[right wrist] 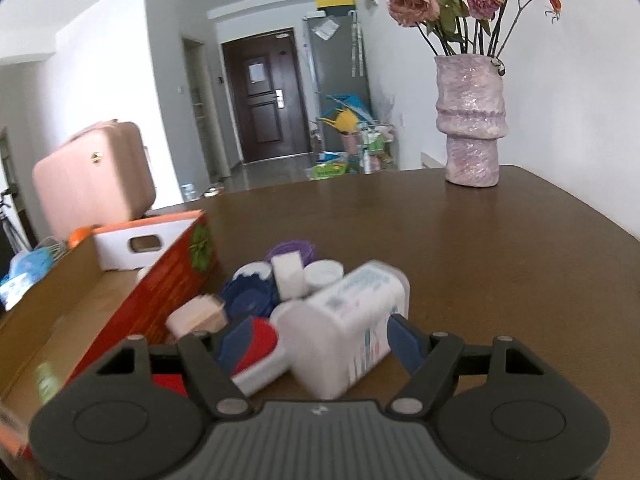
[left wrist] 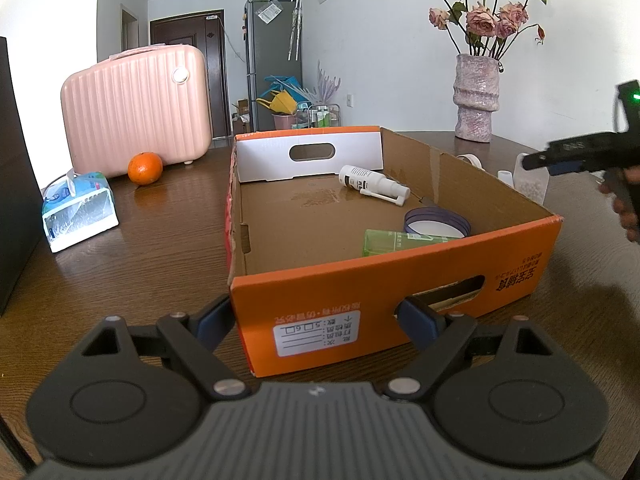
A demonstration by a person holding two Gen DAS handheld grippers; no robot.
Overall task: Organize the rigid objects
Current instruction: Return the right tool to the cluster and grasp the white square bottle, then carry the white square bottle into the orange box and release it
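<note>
Soft, even daylight fills both views, bright on the white walls, with mild glare on the glossy dark brown wooden surface (left wrist: 168, 240). The left wrist view is sharp. The right wrist view is motion-blurred, smearing the white plastic bottle (right wrist: 352, 320), and both bend at their dark corners.

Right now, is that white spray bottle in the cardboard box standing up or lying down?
Lying down. The spray bottle rests on its side on the box floor, nozzle pointing toward the right.

Glossy dark wood bench (left wrist: 160, 248); matt cardboard box (left wrist: 400, 276), orange printed outside; rough glazed vase (right wrist: 470, 120); blurred white bottle (right wrist: 348, 328), probably plastic
</note>
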